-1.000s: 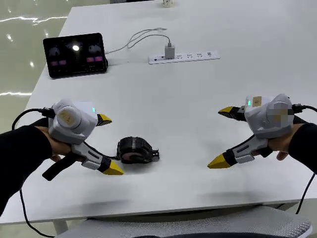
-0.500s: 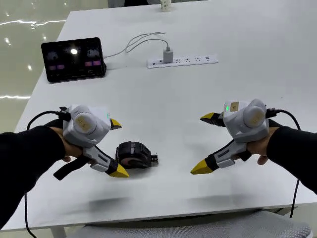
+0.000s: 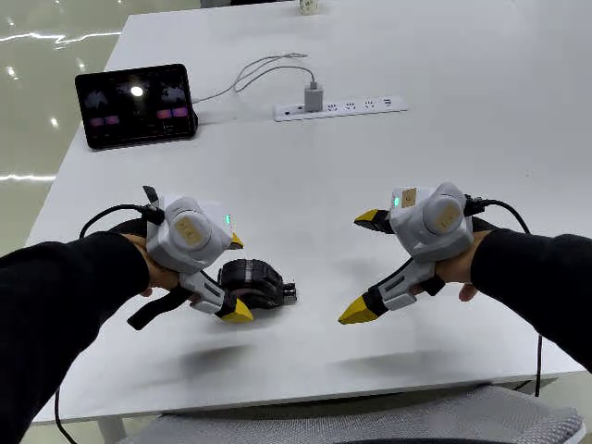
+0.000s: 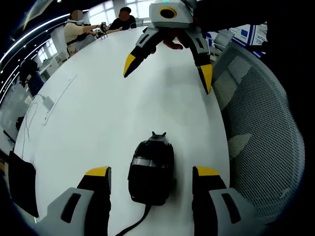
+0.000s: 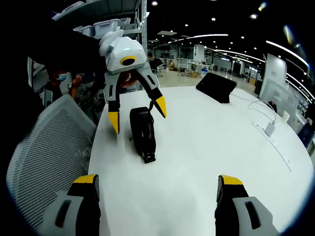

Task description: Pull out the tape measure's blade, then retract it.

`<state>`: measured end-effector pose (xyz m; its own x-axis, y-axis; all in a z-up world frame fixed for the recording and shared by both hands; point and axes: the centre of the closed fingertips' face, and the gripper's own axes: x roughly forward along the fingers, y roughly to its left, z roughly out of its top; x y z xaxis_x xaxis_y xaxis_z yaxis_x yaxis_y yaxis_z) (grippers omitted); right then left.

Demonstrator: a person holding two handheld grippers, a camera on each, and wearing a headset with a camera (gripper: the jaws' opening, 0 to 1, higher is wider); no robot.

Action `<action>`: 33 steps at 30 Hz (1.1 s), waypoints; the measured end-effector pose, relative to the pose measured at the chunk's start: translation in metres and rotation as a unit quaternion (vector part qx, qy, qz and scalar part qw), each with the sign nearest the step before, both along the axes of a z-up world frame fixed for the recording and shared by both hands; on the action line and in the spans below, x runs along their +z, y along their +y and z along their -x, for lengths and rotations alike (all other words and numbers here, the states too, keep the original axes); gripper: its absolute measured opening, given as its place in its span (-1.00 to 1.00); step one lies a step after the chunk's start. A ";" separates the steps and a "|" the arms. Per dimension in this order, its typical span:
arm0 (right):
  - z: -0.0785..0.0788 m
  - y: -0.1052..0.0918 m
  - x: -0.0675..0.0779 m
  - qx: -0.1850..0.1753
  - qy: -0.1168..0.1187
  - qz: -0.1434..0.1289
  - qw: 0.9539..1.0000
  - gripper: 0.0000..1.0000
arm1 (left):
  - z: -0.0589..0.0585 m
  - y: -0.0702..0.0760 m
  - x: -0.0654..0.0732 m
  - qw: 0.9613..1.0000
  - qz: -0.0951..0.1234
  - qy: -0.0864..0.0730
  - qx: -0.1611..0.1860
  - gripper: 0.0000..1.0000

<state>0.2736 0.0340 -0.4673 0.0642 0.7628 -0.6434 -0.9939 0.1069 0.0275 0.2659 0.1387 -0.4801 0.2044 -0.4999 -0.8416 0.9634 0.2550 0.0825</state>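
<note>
A black tape measure (image 3: pixel 252 282) lies on the white table (image 3: pixel 305 176), its blade hook (image 3: pixel 289 296) pointing right, with no blade drawn out. My left gripper (image 3: pixel 237 277) is open, its yellow-tipped jaws either side of the case without closing on it. In the left gripper view the tape measure (image 4: pixel 151 169) sits between the jaws of that gripper (image 4: pixel 152 172). My right gripper (image 3: pixel 362 265) is open and holds nothing, a short way right of the hook. From the right gripper (image 5: pixel 157 180), the tape measure (image 5: pixel 142 130) lies ahead, under the left gripper (image 5: pixel 137 115).
A dark tablet (image 3: pixel 135 104) stands at the back left. A white power strip (image 3: pixel 340 108) with a charger and cable lies behind the work. The table's near edge is close below the grippers, with a grey mesh chair (image 4: pixel 256 123) beyond it.
Both grippers have come inward. The left one moved right until its jaws straddle the tape measure; the right one moved left toward the hook. The tape measure has stayed put.
</note>
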 end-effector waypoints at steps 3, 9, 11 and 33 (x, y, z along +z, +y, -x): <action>0.001 0.004 -0.002 0.004 0.004 0.002 1.000 0.98 | 0.000 -0.004 -0.002 1.000 0.001 0.002 0.001 0.18; 0.003 0.011 -0.007 0.007 0.009 0.005 1.000 0.98 | 0.000 -0.008 -0.005 1.000 -0.004 -0.001 -0.002 0.00; 0.003 0.013 -0.008 0.010 0.009 0.006 1.000 0.98 | 0.000 -0.009 -0.006 1.000 -0.003 0.001 -0.002 -0.05; -0.004 0.037 -0.021 0.028 -0.009 0.011 0.999 0.98 | -0.006 -0.008 -0.009 1.000 -0.018 -0.003 0.000 -0.38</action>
